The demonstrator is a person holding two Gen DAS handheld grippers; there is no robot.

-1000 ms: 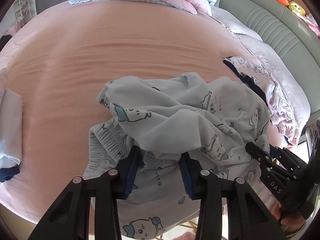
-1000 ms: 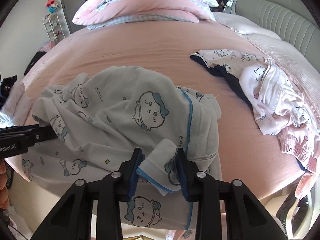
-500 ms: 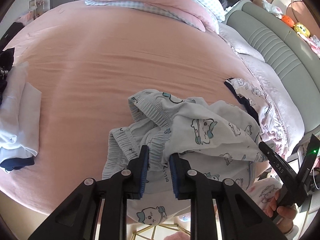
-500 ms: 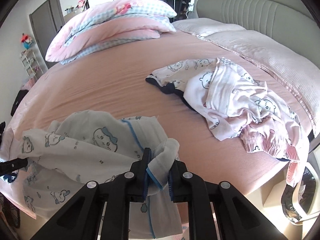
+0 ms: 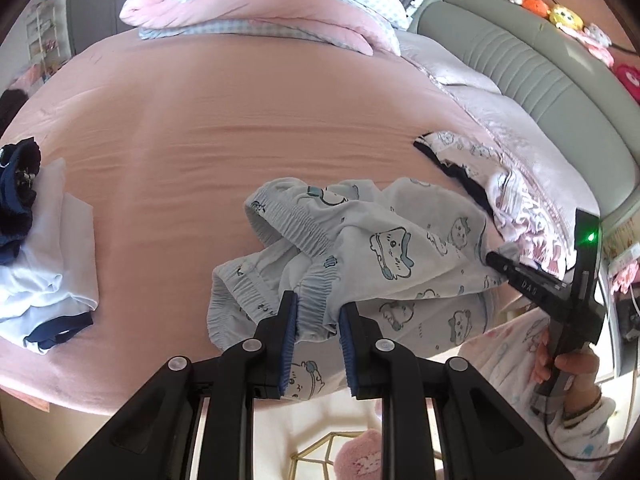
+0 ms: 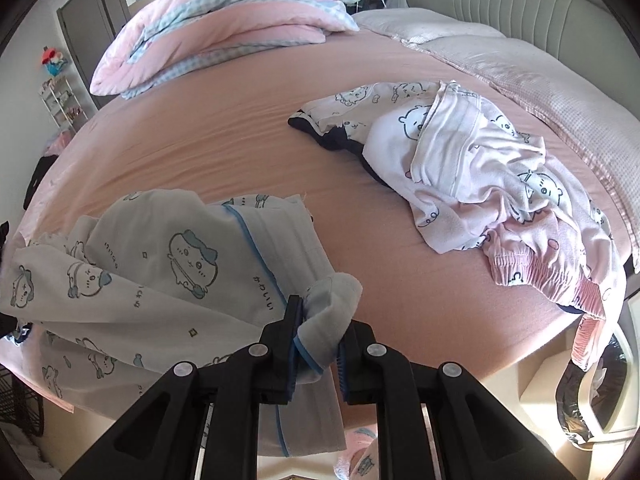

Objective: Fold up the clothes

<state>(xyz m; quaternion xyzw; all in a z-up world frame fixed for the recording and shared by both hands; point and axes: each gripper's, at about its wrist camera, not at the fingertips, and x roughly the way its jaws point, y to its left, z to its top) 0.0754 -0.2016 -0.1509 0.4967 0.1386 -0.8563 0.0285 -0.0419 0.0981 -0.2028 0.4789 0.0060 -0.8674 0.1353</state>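
The left claw (image 5: pixel 316 320) is nearly closed, its blue pads pinching the gathered elastic waistband of the pale blue cartoon-print pyjama trousers (image 5: pixel 372 248). The right claw (image 6: pixel 318 336) is likewise clamped down, on a bunched corner of the same garment with a blue piped edge. The trousers (image 6: pixel 160 264) hang between the two claws at the near edge of the bed (image 5: pixel 240 120), partly resting on the pink sheet and partly draping over the side.

The grips are where trouble is likeliest. The right claw holds a rolled wad rather than a flat edge, so several layers may be caught together; pulling the cloth taut could then leave a twist or a hidden fold instead of a clean spread. The left claw has only a short bite of springy waistband, which looks liable to slip out if the claws are drawn apart sharply. The waistband also loops back on itself near the left claw, so the garment may be tangled or partly inside out, and laying it down like this would trap that.

The overhanging cloth could drag the rest off the bed if either hold loosens.

Further out, a loose heap of pink and white printed clothes (image 6: pixel 480 184) lies to the right, and a folded white and navy pile (image 5: pixel 48 264) to the left; a wide swing could snag either.
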